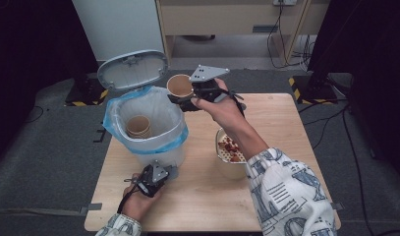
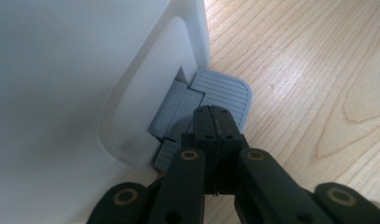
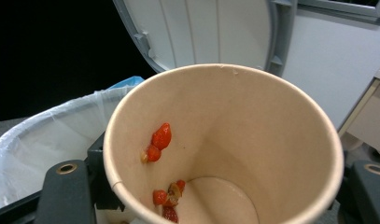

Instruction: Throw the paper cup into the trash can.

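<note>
the table is evenly lit from above; dark surroundings are left beside it, and soft focus is seen throughout.

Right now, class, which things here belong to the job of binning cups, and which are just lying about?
In the job: right gripper, paper cup, bin, its pedal under the shut left gripper, cup already inside.

Lying about: bowl of food scraps, floor cables.
</note>
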